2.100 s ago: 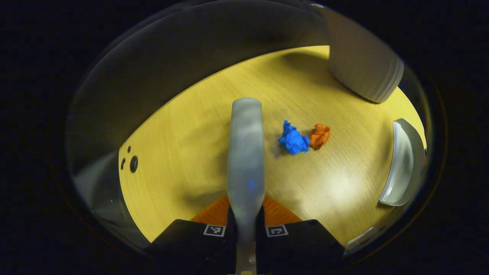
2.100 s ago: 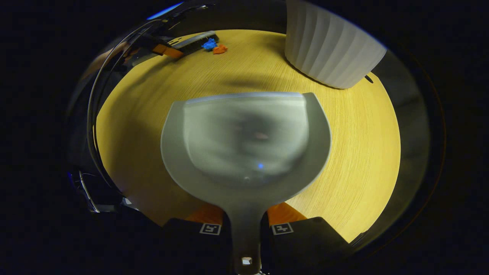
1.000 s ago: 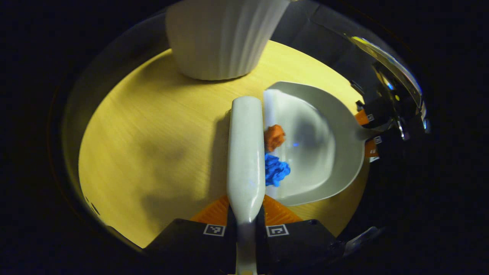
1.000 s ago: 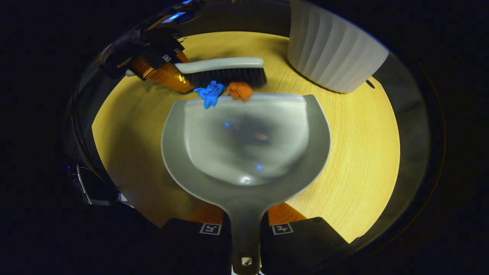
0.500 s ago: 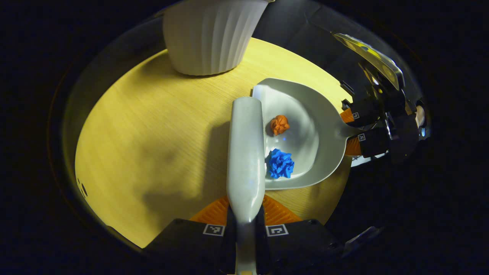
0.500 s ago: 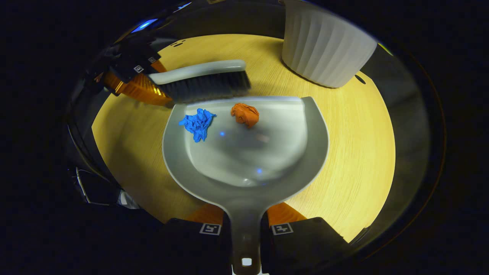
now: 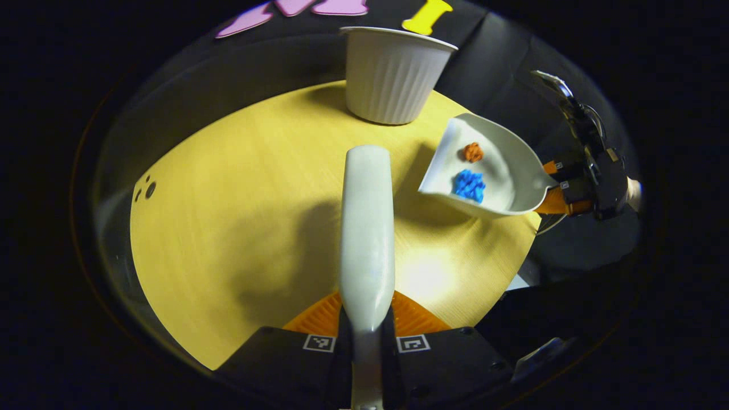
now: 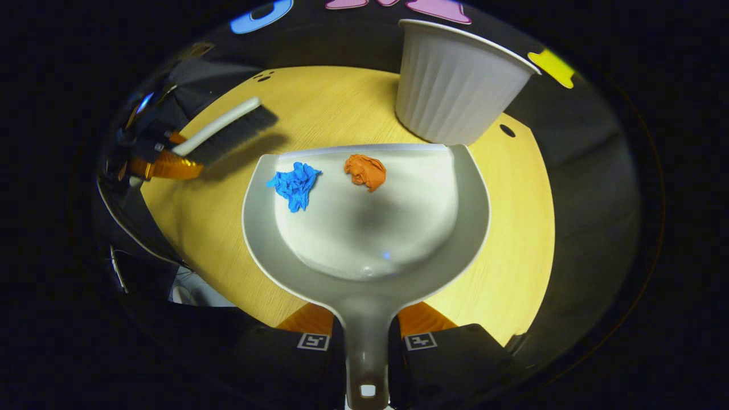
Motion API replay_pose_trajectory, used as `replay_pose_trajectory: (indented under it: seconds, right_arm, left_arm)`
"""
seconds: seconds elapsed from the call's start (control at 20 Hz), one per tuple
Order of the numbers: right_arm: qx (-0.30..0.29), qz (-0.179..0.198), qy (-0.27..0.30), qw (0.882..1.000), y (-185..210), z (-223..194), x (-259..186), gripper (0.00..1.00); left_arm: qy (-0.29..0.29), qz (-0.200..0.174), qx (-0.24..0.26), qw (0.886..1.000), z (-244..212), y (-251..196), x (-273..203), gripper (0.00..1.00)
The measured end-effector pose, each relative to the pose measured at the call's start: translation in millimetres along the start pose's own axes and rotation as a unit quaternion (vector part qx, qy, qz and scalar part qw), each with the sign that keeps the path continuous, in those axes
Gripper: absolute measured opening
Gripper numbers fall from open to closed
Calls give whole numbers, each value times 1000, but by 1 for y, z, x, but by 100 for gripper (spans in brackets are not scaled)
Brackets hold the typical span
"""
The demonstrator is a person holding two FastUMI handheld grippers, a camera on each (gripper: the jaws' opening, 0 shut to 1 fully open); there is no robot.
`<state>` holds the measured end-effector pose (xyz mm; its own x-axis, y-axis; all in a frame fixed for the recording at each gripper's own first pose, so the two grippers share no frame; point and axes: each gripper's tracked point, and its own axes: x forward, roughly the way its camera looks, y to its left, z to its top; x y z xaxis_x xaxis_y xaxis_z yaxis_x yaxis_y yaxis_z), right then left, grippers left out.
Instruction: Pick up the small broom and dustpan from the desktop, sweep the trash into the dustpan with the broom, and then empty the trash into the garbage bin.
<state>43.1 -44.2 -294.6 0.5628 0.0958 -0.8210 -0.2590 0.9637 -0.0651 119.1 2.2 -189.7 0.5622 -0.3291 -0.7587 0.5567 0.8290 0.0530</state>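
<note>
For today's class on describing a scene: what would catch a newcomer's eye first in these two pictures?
The blue paper ball and the orange paper ball stand out, lying near the front lip of the grey dustpan that the right gripper holds by its handle. Beyond the dustpan stands a ribbed white bin on the yellow desk.
</note>
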Motion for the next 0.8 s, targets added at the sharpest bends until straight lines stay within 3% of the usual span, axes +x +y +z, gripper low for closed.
replay_pose_trajectory:
  seconds: [0.05,0.15,0.3,0.65,0.8]
  right_arm:
    - [5,-2,-5,1000,1,0,-1,29]
    - [13,-7,-17,1000,3,-2,2,33]
    - [33,-2,-27,999,5,-6,4,36]
    - [98,9,-46,994,12,-2,-12,33]
    - [106,-7,-59,993,7,4,-12,33]
  left_arm:
    - [-6,5,-11,1000,-14,9,1,24]
    - [-14,13,-28,999,-36,17,0,24]
    - [-23,20,-50,998,-42,19,-6,23]
    - [-50,29,-94,994,-56,34,-19,24]
    - [-48,37,-105,993,-68,43,-24,24]
